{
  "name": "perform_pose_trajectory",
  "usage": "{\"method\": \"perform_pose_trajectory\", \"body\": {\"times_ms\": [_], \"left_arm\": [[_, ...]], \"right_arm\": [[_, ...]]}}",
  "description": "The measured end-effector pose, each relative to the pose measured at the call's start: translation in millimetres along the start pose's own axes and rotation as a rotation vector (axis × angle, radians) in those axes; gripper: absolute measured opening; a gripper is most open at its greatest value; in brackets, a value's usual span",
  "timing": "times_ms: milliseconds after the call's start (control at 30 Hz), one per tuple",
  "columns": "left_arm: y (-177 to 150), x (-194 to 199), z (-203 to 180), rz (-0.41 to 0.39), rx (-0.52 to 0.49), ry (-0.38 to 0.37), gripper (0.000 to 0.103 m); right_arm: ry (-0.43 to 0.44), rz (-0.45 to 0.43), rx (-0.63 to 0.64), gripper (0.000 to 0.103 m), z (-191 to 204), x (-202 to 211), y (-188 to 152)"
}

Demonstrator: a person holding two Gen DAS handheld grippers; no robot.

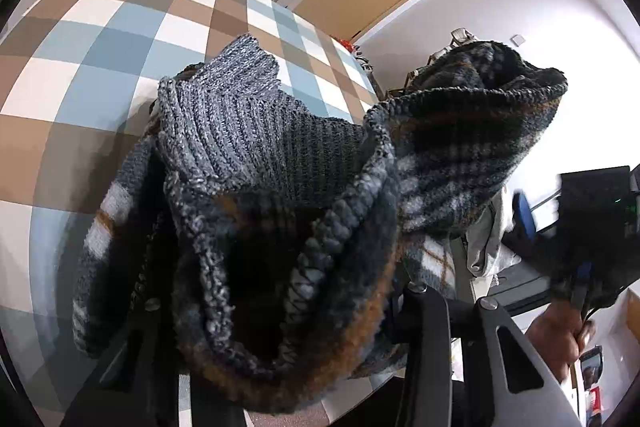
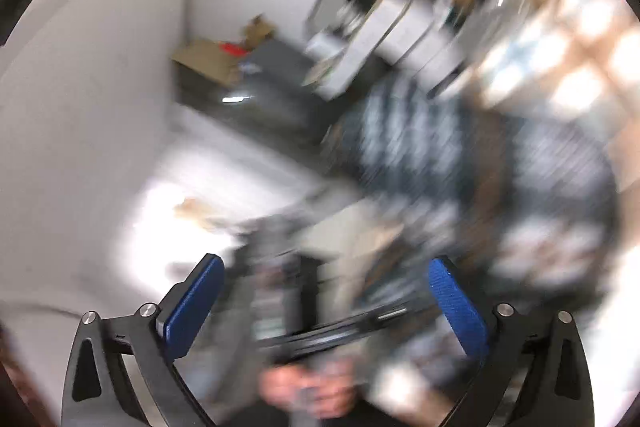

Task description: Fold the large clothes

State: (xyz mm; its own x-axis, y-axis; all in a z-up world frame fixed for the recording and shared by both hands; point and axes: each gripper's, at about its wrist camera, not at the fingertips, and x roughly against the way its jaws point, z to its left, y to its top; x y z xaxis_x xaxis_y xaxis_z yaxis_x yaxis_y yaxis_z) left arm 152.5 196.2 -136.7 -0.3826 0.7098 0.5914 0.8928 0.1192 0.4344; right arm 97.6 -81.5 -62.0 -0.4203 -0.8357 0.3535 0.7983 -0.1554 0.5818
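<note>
Knitwear, a thick blue-grey sweater (image 1: 280, 163) with brown and white stripes, hung bunched over the checked tablecloth (image 1: 100, 39), its folds pinched in the narrowed left gripper (image 1: 280, 307), while the right gripper (image 2: 324, 299) stood wide and empty, its blue pads (image 2: 192, 307) clear of the blurred sweater (image 2: 480, 167).

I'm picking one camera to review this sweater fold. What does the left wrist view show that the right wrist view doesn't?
Only the left wrist view: sharp knit detail of the sweater bunched in the left gripper, the checkered tablecloth behind, and a hand at the right edge.
Only the right wrist view: the right gripper, blue pads wide apart with nothing between them; everything else is motion-blurred.
Both: the sweater and the tablecloth.
</note>
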Motion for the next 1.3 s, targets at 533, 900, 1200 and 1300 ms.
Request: {"method": "perform_pose_trajectory", "body": {"times_ms": [533,900,1200,1300], "left_arm": [[-17.4,7.3,-3.1,-0.028,-0.036,-0.042,0.036],[-8.1,6.3,16.8,0.053,0.030,-0.110,0.041],[-9.1,10.9,28.8,0.060,0.067,-0.096,0.043],[-18.0,24.5,28.0,0.055,0.037,-0.053,0.043]], "right_arm": [[-0.588,0.360,0.484,0.057,3.8,-121.4,47.0],[-0.672,0.685,0.591,0.047,10.6,-222.1,28.0],[-0.662,0.686,0.453,0.045,0.5,-218.9,50.3],[-0.637,0.672,0.419,0.046,-3.3,-209.4,52.3]]}}
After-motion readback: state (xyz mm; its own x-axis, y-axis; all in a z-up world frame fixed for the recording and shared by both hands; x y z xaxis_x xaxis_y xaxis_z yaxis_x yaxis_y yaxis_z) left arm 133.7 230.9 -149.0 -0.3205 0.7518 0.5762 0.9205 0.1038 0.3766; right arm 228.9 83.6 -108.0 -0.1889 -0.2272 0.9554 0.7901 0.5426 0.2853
